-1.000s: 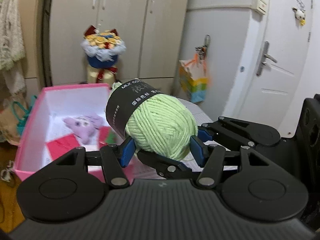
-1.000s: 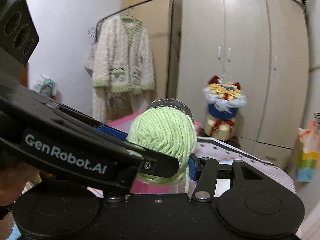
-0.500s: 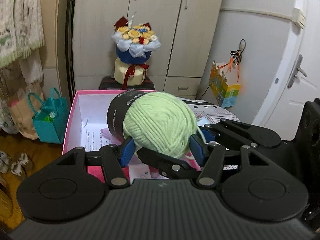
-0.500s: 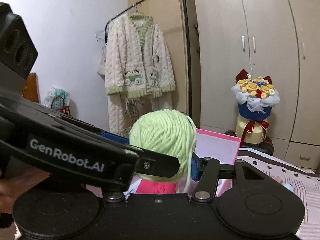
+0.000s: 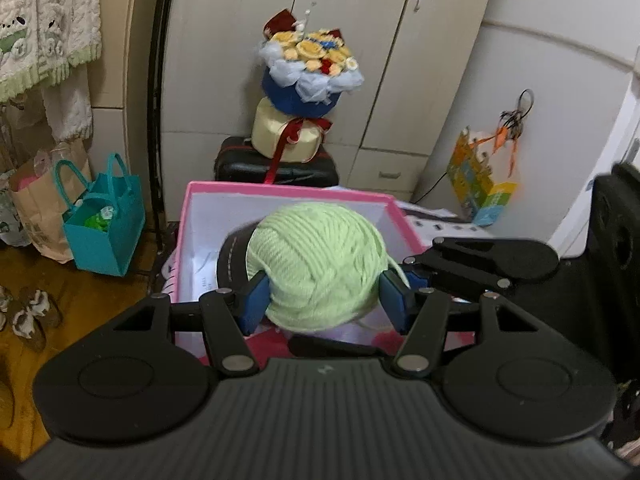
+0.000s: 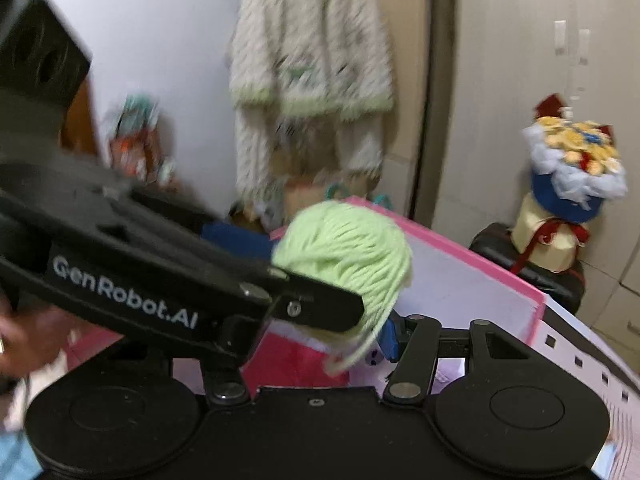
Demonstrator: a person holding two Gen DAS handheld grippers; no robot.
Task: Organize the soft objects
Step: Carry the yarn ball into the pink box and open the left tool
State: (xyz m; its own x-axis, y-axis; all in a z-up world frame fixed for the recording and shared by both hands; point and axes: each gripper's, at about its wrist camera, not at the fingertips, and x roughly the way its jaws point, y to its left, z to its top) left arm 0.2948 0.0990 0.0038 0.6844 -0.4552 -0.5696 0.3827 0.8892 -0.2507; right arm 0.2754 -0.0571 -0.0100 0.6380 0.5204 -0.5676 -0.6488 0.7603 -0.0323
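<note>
A light green yarn ball with a black paper band sits between the blue pads of my left gripper, which is shut on it. I hold it above the open pink box with white inner walls. My right gripper also closes around the same yarn ball, with the left gripper's body crossing in front of its left finger. A loose strand of yarn hangs below the ball. The pink box lies just beyond. The box contents are mostly hidden by the ball.
A flower bouquet stands on a black case behind the box, by the wardrobe doors. A teal bag and paper bags sit on the wood floor at left. A knit cardigan hangs on a rack. A patterned cloth covers the surface at right.
Both grippers have carried the yarn ball left and tipped downward over the pink box. The ball now hangs above the box interior. The right wrist view is blurred by motion.
</note>
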